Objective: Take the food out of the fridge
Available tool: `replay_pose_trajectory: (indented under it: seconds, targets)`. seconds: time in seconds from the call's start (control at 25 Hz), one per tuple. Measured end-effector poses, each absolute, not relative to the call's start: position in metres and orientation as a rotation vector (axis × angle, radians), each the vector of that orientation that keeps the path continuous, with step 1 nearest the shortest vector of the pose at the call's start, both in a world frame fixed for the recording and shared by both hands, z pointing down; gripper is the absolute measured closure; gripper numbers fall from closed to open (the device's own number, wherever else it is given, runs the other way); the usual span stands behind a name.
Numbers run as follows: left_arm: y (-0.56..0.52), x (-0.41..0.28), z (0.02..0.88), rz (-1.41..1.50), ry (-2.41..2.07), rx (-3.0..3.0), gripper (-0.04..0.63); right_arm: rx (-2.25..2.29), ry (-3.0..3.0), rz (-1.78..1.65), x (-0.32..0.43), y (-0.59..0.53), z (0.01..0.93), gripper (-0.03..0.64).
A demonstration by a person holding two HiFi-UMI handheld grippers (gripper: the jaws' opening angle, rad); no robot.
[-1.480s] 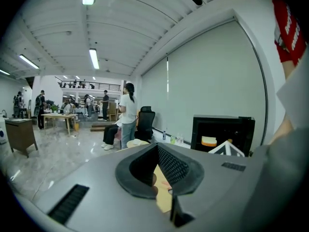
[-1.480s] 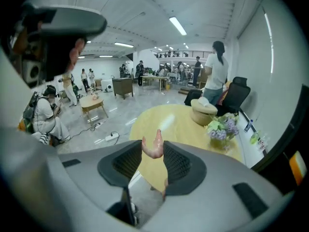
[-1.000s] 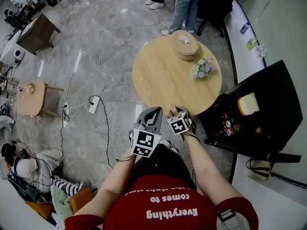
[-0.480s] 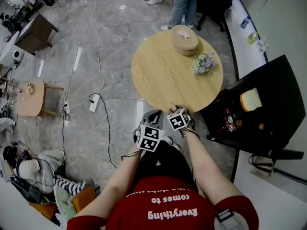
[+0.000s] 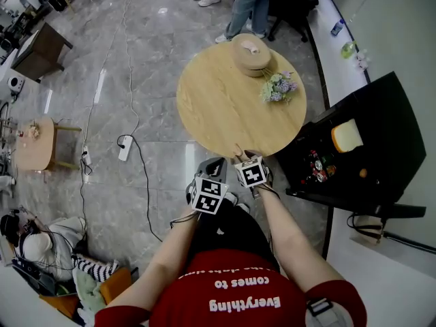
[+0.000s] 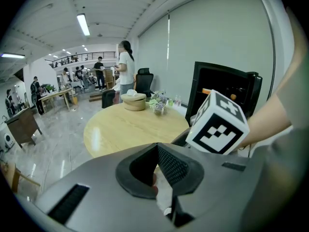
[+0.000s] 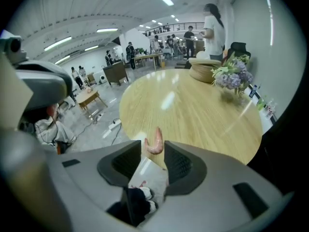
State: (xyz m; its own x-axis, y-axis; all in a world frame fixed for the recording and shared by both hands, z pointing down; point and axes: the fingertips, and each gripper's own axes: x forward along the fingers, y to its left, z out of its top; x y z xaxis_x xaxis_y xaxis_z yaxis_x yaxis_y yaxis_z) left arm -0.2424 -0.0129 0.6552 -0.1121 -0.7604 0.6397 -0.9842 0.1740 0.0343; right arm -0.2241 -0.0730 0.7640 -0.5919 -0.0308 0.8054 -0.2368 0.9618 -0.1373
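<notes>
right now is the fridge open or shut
Open. In the head view the fridge shows its dark inside, with bread and small colourful items in plain sight.

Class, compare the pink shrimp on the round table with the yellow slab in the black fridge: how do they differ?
The shrimp is pink, curved and slender; the slab is pale yellow, squarish and broader. The shrimp lies out on the near edge of the round table; the slab sits inside the open fridge. Both look like food.

Left tool point(image 5: 216, 169) lowered beside right tool point(image 5: 240, 155), right jaws just opened wider, pink shrimp point(image 7: 155, 142) between them
</notes>
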Motion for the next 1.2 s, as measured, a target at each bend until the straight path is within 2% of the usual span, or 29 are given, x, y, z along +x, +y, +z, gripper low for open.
replay_pose_trajectory:
  seconds: [0.04, 0.08, 0.12, 0.24, 0.48, 0.8, 1.2]
  targets:
    - [-0.014, -0.242, 0.653, 0.550, -1.929, 1.644, 0.589, 0.221, -2.227, 0.325, -0.221, -0.074, 0.757, 0.489]
    - [-0.015, -0.240, 0.651, 0.544, -1.928, 1.650, 0.589, 0.257, -2.261, 0.372, -0.217, -0.075, 0.748, 0.586]
    - [-0.016, -0.239, 0.649, 0.539, -1.925, 1.656, 0.589, 0.286, -2.289, 0.424, -0.214, -0.075, 0.740, 0.604]
    - [-0.021, -0.231, 0.641, 0.540, -1.911, 1.688, 0.589, 0.286, -2.352, 0.553, -0.209, -0.065, 0.715, 0.606]
    - [-0.023, -0.218, 0.619, 0.528, -1.925, 1.764, 0.589, 0.182, -2.458, 0.426, -0.204, -0.029, 0.665, 0.606]
    - [-0.025, -0.202, 0.587, 0.495, -1.907, 1.862, 0.589, 0.253, -2.513, 0.486, -0.177, -0.027, 0.632, 0.606]
    - [-0.059, -0.135, 0.577, 0.554, -1.715, 2.091, 0.589, 0.524, -2.524, 0.519, -0.112, -0.053, 0.605, 0.606]
